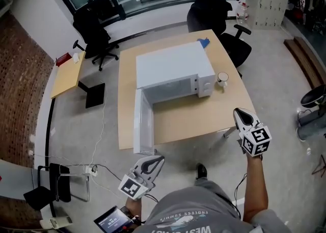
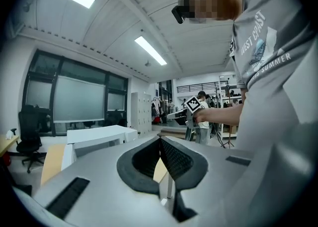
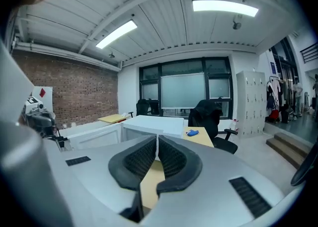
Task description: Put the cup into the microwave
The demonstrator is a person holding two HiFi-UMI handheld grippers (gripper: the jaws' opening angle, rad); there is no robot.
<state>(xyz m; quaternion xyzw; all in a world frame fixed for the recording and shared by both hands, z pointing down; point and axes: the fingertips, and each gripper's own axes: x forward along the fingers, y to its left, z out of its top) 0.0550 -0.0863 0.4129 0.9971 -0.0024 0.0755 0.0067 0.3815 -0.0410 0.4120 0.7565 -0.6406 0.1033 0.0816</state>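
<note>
Grey office floor (image 1: 91,125), with a pale wooden desk (image 1: 204,117) in the middle. Nearest, the left gripper (image 1: 159,159) below the desk's front edge, jaws pressed together, nothing between. Then the right gripper (image 1: 239,112) by the front right corner, jaws together too, empty. Farther, the white microwave (image 1: 173,66), its door (image 1: 143,122) wide open, and the cup (image 1: 222,78) upright just right of it, near the desk's edge. Probably risky to reach the cup with jaws closed: easy to tip it or push it off. Also possible to knock the open door.
</note>
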